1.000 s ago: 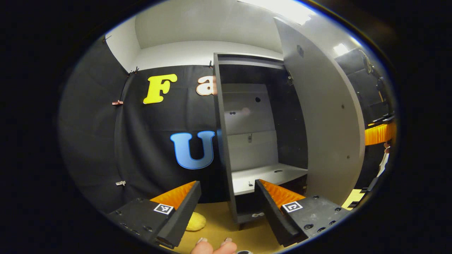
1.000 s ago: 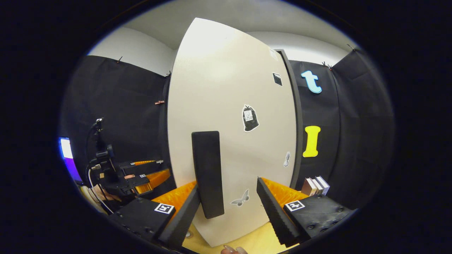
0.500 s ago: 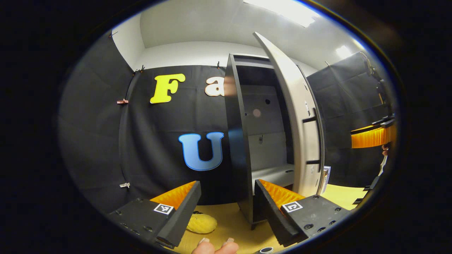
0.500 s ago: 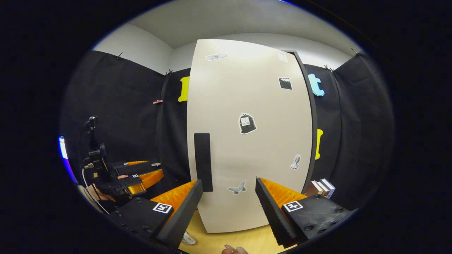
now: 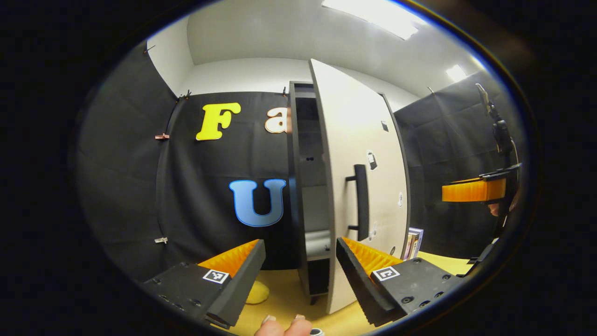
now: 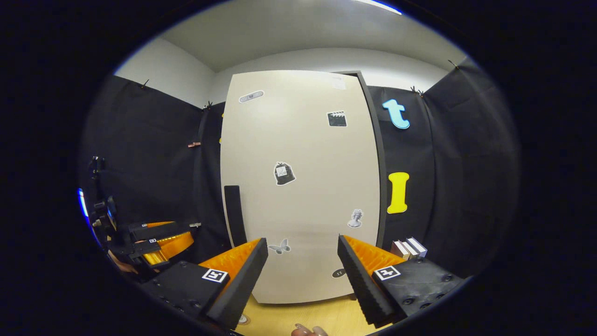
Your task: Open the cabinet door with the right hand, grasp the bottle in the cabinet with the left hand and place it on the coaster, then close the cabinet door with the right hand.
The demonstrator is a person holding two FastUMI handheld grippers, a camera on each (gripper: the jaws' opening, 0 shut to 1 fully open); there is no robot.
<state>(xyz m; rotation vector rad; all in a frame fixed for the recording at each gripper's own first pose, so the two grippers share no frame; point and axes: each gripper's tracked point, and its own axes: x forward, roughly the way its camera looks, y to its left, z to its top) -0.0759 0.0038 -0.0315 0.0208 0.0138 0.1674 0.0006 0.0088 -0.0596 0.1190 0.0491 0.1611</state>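
The tall cabinet's pale door, dotted with stickers, stands almost closed in the right gripper view. Its dark vertical handle lies up and left of my right gripper, which is open, empty and a little back from the door. In the left gripper view the door is edge-on, and a narrow gap shows the cabinet's inside. My left gripper is open and empty over the yellow table. A small round rim peeks in at the bottom edge; I cannot tell whether it is the bottle.
A few books stand right of the cabinet on the wooden table. A yellow soft thing lies left of the cabinet's foot. The other gripper and its hand are at the far left in the right gripper view.
The door has swung from wide open to nearly closed. My right gripper has drawn back from the handle. The left gripper has stayed open and turned a little.
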